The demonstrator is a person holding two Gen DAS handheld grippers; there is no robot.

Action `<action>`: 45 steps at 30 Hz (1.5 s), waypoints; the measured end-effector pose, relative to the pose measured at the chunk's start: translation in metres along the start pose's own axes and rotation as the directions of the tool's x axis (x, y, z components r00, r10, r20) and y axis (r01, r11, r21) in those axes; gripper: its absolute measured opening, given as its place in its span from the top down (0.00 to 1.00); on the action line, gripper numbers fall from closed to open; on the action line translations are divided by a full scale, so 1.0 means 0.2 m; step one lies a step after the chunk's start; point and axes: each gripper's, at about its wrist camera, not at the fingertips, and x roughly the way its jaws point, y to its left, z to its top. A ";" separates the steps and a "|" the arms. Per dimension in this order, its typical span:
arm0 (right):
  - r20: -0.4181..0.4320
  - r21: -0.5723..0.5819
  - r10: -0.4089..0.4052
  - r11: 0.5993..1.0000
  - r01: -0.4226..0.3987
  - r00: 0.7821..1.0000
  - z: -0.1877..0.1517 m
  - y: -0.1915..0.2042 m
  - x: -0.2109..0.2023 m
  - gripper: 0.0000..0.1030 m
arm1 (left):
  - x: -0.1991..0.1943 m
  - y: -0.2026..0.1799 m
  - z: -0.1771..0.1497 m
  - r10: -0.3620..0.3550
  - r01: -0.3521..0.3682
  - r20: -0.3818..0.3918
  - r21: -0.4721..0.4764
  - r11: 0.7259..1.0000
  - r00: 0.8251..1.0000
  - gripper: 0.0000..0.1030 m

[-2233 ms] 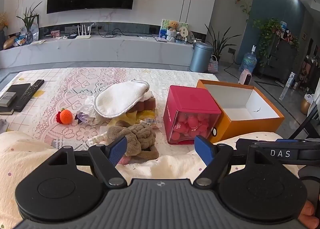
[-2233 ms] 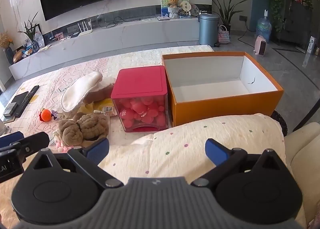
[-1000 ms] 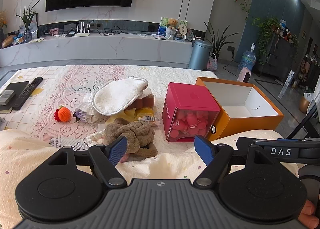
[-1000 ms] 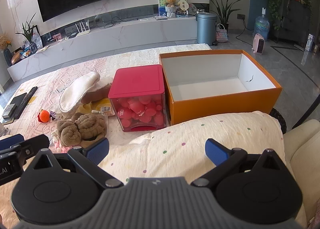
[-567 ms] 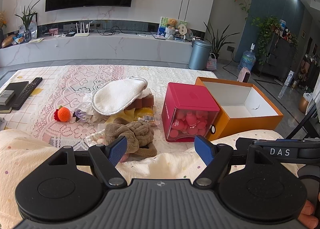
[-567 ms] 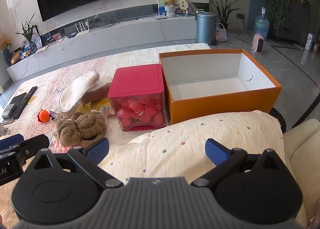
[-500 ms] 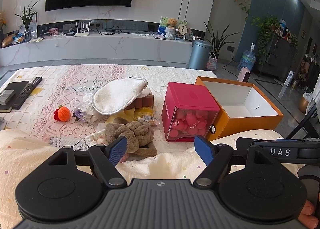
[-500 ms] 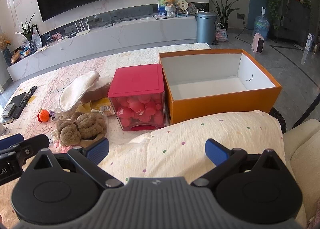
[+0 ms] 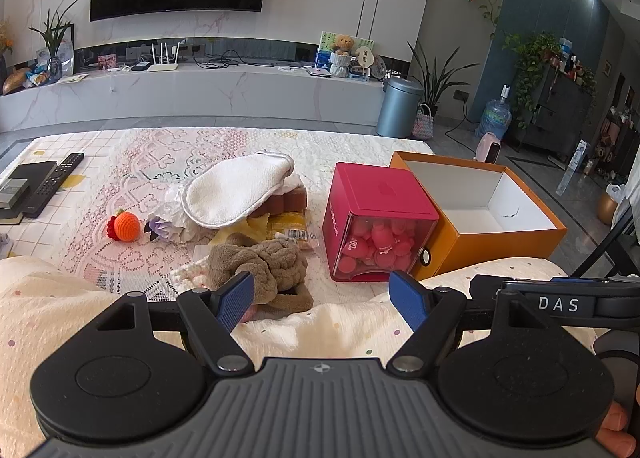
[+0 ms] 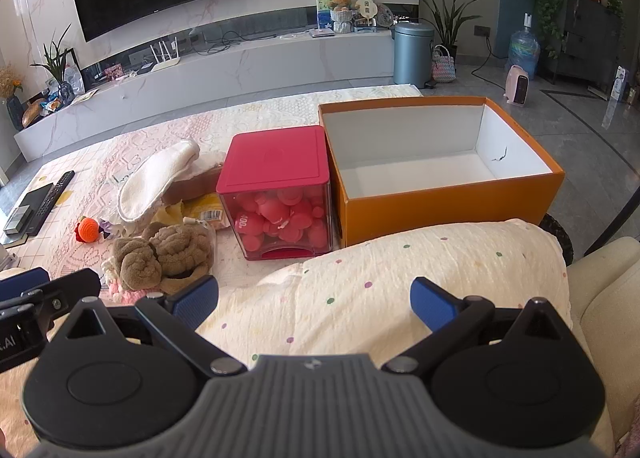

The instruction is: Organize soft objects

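Two tools are held wide open and empty above a dotted cushion (image 10: 420, 278): the left tool (image 9: 322, 300) faces the pile of soft things, the right tool (image 10: 314, 304) faces the orange box (image 10: 448, 199). The brown plush (image 9: 260, 264), the white mitt (image 9: 236, 193) and the orange knitted ball (image 9: 127, 226) are left on the lace-covered counter (image 9: 160, 161), beside the red container (image 9: 376, 225). Nothing has been put in the box, which seems to be kept open and near so that the soft things can be received.

Both looking forward low over a dotted cushion (image 9: 60, 310), side by side, sharing the orange box (image 9: 500, 242) and red cube (image 10: 276, 169).
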 end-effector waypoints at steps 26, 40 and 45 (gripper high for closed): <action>-0.092 -0.139 0.144 0.978 -0.156 0.985 0.01 0.23 0.19 0.41 | 0.08 0.31 -0.05 -0.037 0.038 -0.102 0.008 0.999 0.994 0.60; -0.205 -0.117 0.204 0.966 -0.231 0.957 0.17 0.59 0.52 0.31 | 0.39 0.56 0.08 0.098 -0.101 -0.191 -0.008 0.995 0.977 0.66; -0.238 -0.109 0.207 0.965 -0.238 0.949 0.19 0.71 0.66 0.29 | 0.47 0.67 0.08 0.111 -0.125 -0.221 -0.051 0.991 0.969 0.66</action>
